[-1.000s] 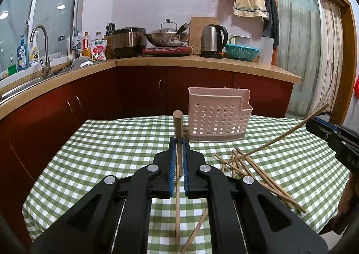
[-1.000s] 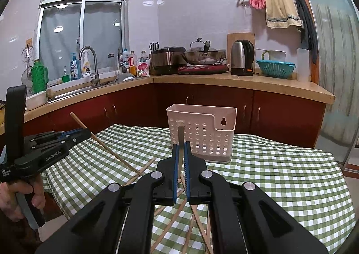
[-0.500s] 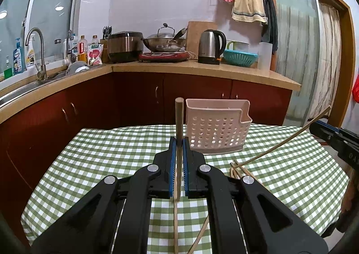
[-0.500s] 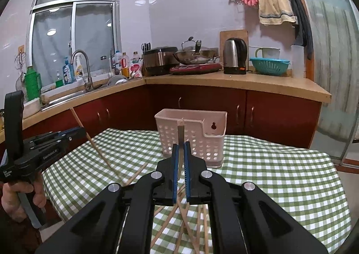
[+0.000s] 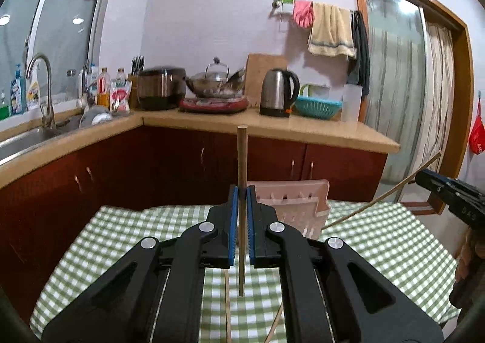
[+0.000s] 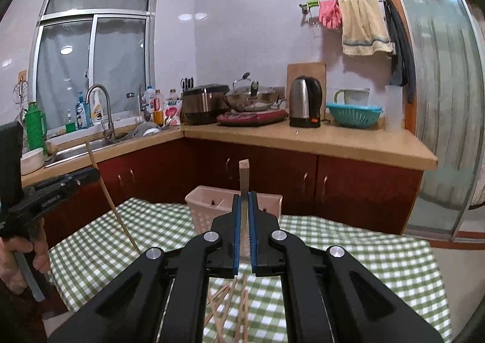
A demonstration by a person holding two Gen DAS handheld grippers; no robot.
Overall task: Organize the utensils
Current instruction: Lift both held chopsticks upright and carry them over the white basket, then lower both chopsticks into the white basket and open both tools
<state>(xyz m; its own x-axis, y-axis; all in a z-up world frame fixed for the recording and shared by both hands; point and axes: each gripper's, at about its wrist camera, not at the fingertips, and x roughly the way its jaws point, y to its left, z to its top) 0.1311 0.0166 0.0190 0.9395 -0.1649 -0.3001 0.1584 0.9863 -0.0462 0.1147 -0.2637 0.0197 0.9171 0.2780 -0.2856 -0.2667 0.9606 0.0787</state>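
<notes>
My left gripper (image 5: 241, 191) is shut on a round wooden chopstick (image 5: 241, 155) that stands upright, its lower tip hanging above the green checked table (image 5: 115, 240). Behind it and slightly right stands the pale pink perforated holder (image 5: 292, 206). My right gripper (image 6: 245, 197) is shut on a square-ended chopstick (image 6: 244, 176), in front of the same holder (image 6: 203, 209). Each view shows the other gripper: the right gripper (image 5: 448, 191) with its slanting chopstick (image 5: 379, 199), and the left gripper (image 6: 57, 188) with its chopstick (image 6: 112, 200).
Several loose chopsticks (image 6: 230, 306) lie on the cloth below my grippers. A person's hand (image 6: 18, 255) grips the left handle. Dark red cabinets and a counter (image 5: 272, 131) with a kettle, a wok and a sink run behind the table.
Both grippers have risen with their chopsticks still clamped. The left chopstick's tip has lifted off the cloth. The holder now sits lower in both views.
</notes>
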